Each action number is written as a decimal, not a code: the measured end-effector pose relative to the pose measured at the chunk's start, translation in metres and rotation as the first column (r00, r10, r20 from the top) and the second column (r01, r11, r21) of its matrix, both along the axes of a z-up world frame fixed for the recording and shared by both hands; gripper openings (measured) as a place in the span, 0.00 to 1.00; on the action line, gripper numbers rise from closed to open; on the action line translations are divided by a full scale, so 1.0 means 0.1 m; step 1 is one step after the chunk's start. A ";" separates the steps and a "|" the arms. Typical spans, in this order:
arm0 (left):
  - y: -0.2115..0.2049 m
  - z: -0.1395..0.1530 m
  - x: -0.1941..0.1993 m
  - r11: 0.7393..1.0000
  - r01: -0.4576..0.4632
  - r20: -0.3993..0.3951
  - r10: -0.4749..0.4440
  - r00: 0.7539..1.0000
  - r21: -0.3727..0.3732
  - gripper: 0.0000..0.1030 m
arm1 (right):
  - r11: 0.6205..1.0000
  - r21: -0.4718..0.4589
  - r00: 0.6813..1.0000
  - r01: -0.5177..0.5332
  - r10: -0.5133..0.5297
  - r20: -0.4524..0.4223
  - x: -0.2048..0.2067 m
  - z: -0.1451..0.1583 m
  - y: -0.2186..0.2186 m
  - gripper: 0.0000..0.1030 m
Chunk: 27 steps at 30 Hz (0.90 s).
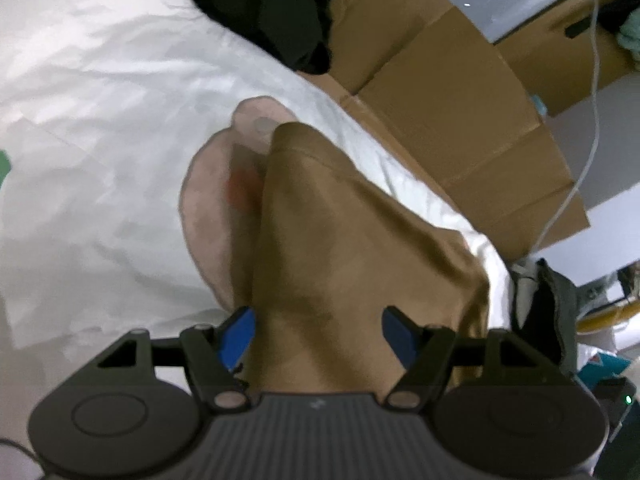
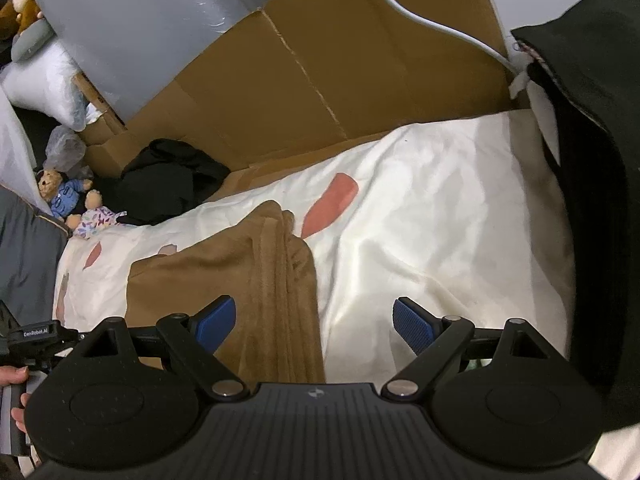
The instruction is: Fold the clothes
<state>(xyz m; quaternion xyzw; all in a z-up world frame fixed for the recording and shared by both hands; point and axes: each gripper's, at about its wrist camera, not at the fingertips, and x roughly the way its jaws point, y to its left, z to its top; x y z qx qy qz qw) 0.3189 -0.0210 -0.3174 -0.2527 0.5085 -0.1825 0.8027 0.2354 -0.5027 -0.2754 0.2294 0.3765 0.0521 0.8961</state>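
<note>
Left gripper [image 1: 318, 336], seen from its own camera, has its blue pads [image 1: 236, 338] standing apart with the brown garment [image 1: 340, 248] rising between them; the fabric fills the gap, but whether either pad presses on it cannot be told, since motion blur softens the cloth edges and the lower part of the garment disappears behind the gripper body. A paler, pinkish inner face [image 1: 218, 200] of the garment shows to its left, with a reddish mark too blurred to identify. Right gripper [image 2: 314, 324] also has its jaws wide apart; the left pad [image 2: 216, 322] overlaps the garment's folded edge in the picture, though contact is not certain, while the right pad [image 2: 414, 326] stands over bare sheet. In the right wrist view the brown garment [image 2: 240, 264] lies bunched in long pleats on the white bedsheet [image 2: 420, 200], which carries pink patches [image 2: 330, 204]; its near end is cut off by the gripper body. Cardboard [image 2: 320, 80] stands behind the bed, a black garment [image 2: 168, 180] heaped at its foot, and two small stuffed bears [image 2: 76, 200] lie at the sheet's far left corner. A dark cloth [image 2: 592, 160] blocks the right margin. At the lower left edge, the person's hand [image 2: 14, 376] appears, mostly cropped.
</note>
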 end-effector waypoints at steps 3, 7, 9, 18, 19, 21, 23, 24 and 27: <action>0.01 -0.05 0.03 1.000 -0.002 -0.001 0.002 1.000 -0.008 0.71 | 1.000 -0.003 1.000 -0.019 0.019 -0.008 0.06 -0.03 0.03 0.87; 0.04 -0.12 0.09 0.999 -0.028 0.001 0.028 1.000 -0.039 0.71 | 0.998 0.009 0.998 -0.055 0.055 -0.004 0.20 -0.04 0.06 0.87; 0.05 -0.14 0.11 0.999 -0.030 0.010 0.030 0.999 -0.040 0.71 | 0.996 0.021 0.996 -0.087 0.086 0.007 0.33 -0.03 0.08 0.87; 0.07 -0.25 0.27 0.995 -0.040 0.030 0.042 0.999 -0.088 0.71 | 0.984 0.049 0.985 -0.170 0.172 -0.031 0.71 -0.16 0.17 0.87; 0.07 -0.26 0.27 0.996 -0.038 0.028 0.040 0.999 -0.084 0.71 | 0.982 0.043 0.982 -0.182 0.183 -0.036 0.73 -0.17 0.19 0.87; 0.06 -0.27 0.28 0.996 -0.035 0.027 0.038 0.999 -0.079 0.71 | 0.981 0.035 0.980 -0.193 0.195 -0.046 0.77 -0.18 0.20 0.87; 0.07 -0.26 0.29 0.996 -0.034 0.031 0.036 0.999 -0.085 0.71 | 0.981 0.049 0.979 -0.187 0.190 -0.068 0.83 -0.23 0.18 0.87; 0.08 -0.27 0.29 0.996 -0.035 0.031 0.038 0.999 -0.087 0.70 | 0.981 0.056 0.979 -0.183 0.187 -0.078 0.85 -0.26 0.16 0.87; 0.10 -0.30 0.32 0.995 -0.044 0.011 0.045 0.999 -0.094 0.62 | 0.982 0.082 0.979 -0.173 0.180 -0.093 0.90 -0.34 0.11 0.87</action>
